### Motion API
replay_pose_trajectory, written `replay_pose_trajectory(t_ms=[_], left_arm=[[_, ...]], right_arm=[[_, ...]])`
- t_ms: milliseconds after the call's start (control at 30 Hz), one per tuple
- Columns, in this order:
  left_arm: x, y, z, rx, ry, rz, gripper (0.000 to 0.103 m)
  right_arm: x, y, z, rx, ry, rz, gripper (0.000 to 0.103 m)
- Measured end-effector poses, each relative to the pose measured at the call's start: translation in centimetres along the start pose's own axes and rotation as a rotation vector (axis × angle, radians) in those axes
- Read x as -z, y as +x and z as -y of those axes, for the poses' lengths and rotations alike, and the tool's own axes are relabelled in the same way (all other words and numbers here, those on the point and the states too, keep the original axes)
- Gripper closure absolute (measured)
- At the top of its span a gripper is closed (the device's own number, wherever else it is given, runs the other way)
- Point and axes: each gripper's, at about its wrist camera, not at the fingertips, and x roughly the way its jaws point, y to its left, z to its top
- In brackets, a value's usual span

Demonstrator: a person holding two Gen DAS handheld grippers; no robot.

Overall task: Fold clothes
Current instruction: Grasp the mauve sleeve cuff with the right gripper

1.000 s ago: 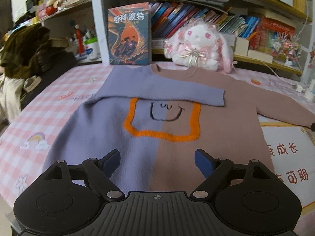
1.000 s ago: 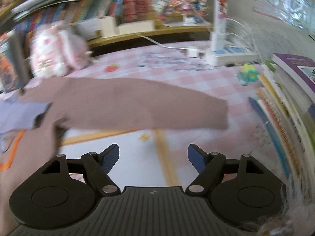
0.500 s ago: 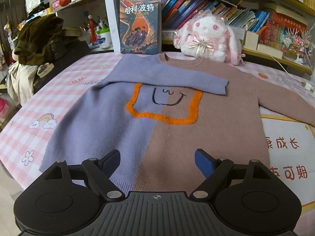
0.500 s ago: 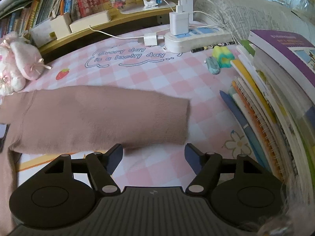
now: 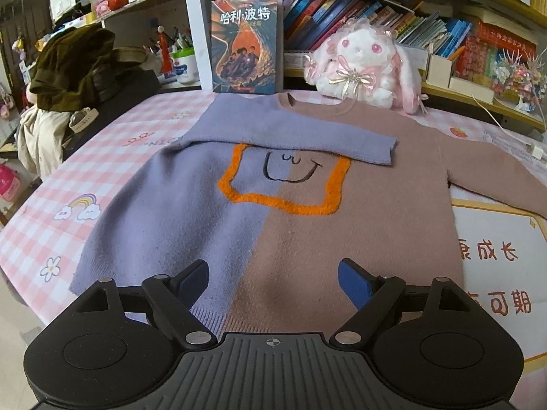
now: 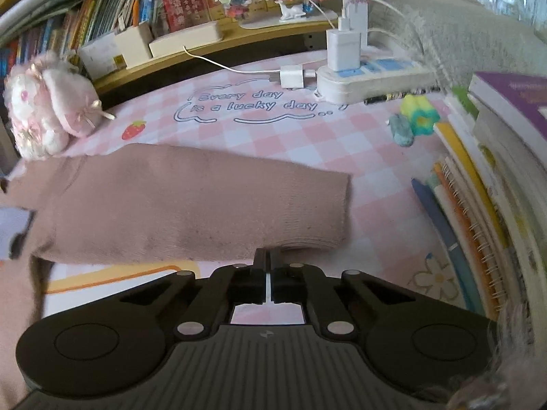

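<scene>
A two-tone sweater (image 5: 239, 225), lilac on the left and dusty pink on the right, lies flat on the checked tablecloth, with an orange square and a drawn smile on its chest. Its lilac sleeve (image 5: 294, 136) is folded across the chest. My left gripper (image 5: 273, 275) hovers open over the hem, nothing between its blue pads. In the right wrist view the pink sleeve (image 6: 191, 201) stretches out sideways. My right gripper (image 6: 268, 254) is shut, its fingertips meeting on the sleeve's near edge close to the cuff (image 6: 328, 212).
A plush rabbit (image 5: 362, 65) and an upright book (image 5: 246, 42) stand behind the collar, below the bookshelf. To the right are a power strip (image 6: 372, 80), small erasers (image 6: 413, 121) and a stack of books (image 6: 485, 177). Dark clothes (image 5: 71, 68) pile up at the left.
My right gripper slid toward the sleeve's cuff end and its jaws went from wide open to shut at the sleeve's edge. The left gripper stayed open over the hem.
</scene>
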Motion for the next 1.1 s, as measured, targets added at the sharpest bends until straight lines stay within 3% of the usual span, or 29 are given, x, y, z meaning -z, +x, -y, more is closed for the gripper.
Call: replay_pose_trajectory(t_ms=[67,133,200,433,533,600,667,800,1100], left_arm=[[0.0,0.0,0.1,0.001,0.001,0.001,0.018],[0.0,0.0,0.2,0.003,0.003,0.0,0.018],[0.1,0.0,0.3,0.004,0.006,-0.003,0.018],[0.2,-0.2,-0.2,-0.017,-0.011,-0.002,0.018],[0.3,-0.3,-0.7,-0.029,-0.021,-0.002,0.018],[0.3,-0.3,-0.8,-0.032,-0.024,0.0,0.018],[0.3,-0.3,-0.9,-0.031,-0.025,0.002,0.018],[0.2,-0.1,-1.0,-0.015,-0.02,0.008,0.018],[-0.4,0.7,-2.5,0.047,-0.009,0.042,0.018]], right_arm=[[-0.2,0.0,0.6,-0.038,0.068,-0.02,0.097],[-0.4,-0.1,1.0,-0.077,0.121,-0.033,0.086],[-0.5,-0.4,1.1,-0.122,0.149,-0.03,0.053],[-1.1,-0.1,1.3,-0.22,0.261,-0.044,0.052],[-1.2,0.2,1.8,-0.209,0.338,-0.049,0.062],[-1.2,0.5,2.3,-0.19,0.383,-0.05,0.088],[-1.2,0.6,2.7,-0.172,0.408,-0.046,0.102],[-1.5,-0.1,2.7,-0.145,0.396,-0.002,0.102],[-3.2,-5.0,-2.3,-0.231,0.239,0.16,0.102]])
